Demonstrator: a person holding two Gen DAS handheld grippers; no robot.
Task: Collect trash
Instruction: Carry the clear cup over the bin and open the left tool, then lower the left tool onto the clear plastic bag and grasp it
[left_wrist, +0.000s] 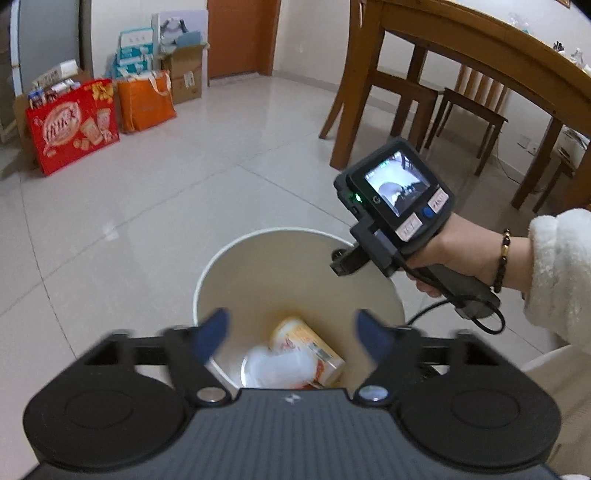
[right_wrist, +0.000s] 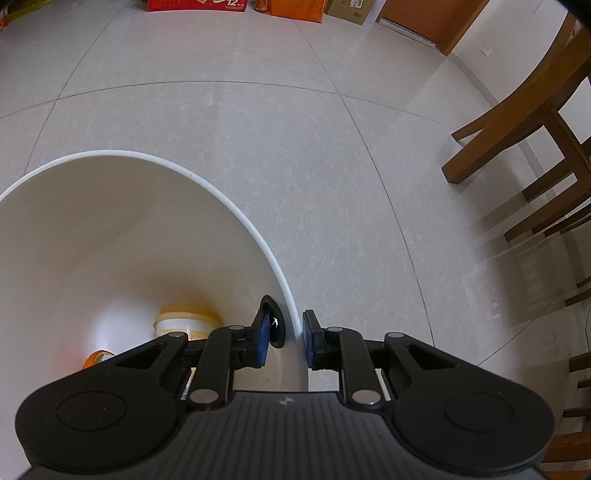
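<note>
Left wrist view: the left gripper (left_wrist: 291, 332) hung released and empty above the bin (left_wrist: 236, 258). The carton (left_wrist: 314, 350) and crumpled white wrapper (left_wrist: 273, 365) lay on the bin floor, directly below the fingers, the carton's long axis running diagonally.

Right wrist view: the right gripper (right_wrist: 284, 339) was clenched on the bin wall, straddling the rim (right_wrist: 255, 232), one pad inside and one outside, so it was the nearer hand to the bin

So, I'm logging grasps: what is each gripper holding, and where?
The right gripper is clamped on the bin at its near rim wall. The left gripper is open above the bin, holding nothing.
</note>
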